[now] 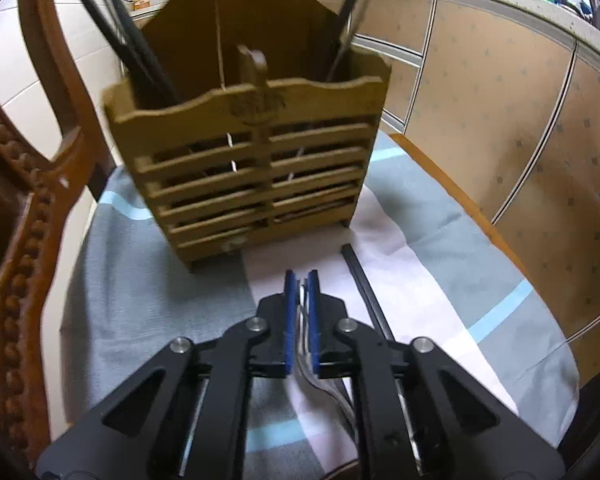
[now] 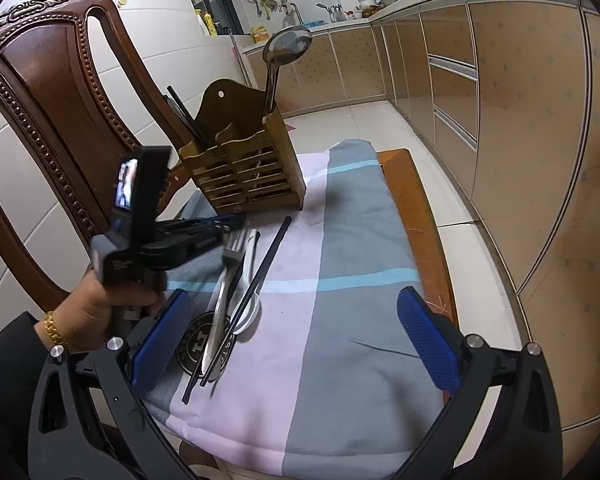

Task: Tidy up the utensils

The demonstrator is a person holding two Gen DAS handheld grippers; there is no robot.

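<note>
Left claw (image 1: pixel 301 280) is clamped on the fork (image 2: pixel 230 276), long axis along its fingers. The wooden caddy (image 1: pixel 252 168) stands directly ahead, near. Right claw (image 2: pixel 296 340) gapes empty, farther back.

Left tongs (image 1: pixel 301 280) seemingly closed; right tongs (image 2: pixel 296 320) agape.

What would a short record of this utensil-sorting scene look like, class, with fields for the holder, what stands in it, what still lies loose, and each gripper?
holder: wooden caddy, upright on the checked cloth
in holder: black chopsticks on the left side, metal ladle on the right side
loose on cloth: fork, white spoon, black chopsticks
left gripper: shut on a fork's tines
right gripper: open, holding nothing
</note>
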